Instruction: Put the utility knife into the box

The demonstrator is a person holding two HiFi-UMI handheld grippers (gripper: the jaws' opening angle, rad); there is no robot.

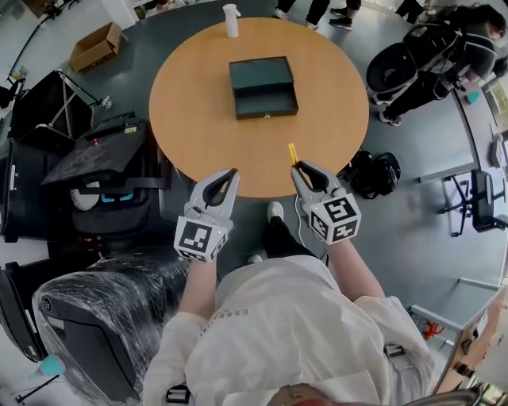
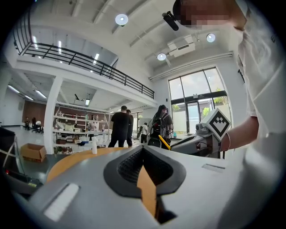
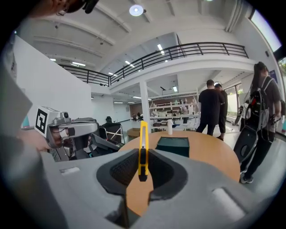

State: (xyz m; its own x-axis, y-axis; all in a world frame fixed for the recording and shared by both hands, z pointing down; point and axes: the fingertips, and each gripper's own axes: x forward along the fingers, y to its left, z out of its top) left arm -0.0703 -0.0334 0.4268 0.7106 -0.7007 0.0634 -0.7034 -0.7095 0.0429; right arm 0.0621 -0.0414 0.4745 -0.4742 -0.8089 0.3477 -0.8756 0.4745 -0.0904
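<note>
A yellow utility knife (image 1: 293,153) sticks forward out of my right gripper (image 1: 300,167), which is shut on its handle over the near edge of the round wooden table (image 1: 198,119). In the right gripper view the knife (image 3: 143,147) stands upright between the jaws of the right gripper (image 3: 143,155). A dark green box (image 1: 263,87) lies open at the table's middle, ahead of the knife, and the box (image 3: 172,146) shows beyond the blade. My left gripper (image 1: 229,175) hovers at the near edge, shut and holding nothing. The jaw tips of the left gripper (image 2: 143,149) meet.
A white bottle (image 1: 231,20) stands at the table's far edge. Black equipment (image 1: 95,151) crowds the floor left of the table, and a dark bag (image 1: 375,173) lies to its right. A cardboard box (image 1: 97,46) sits on the floor far left. People (image 3: 211,109) stand beyond the table.
</note>
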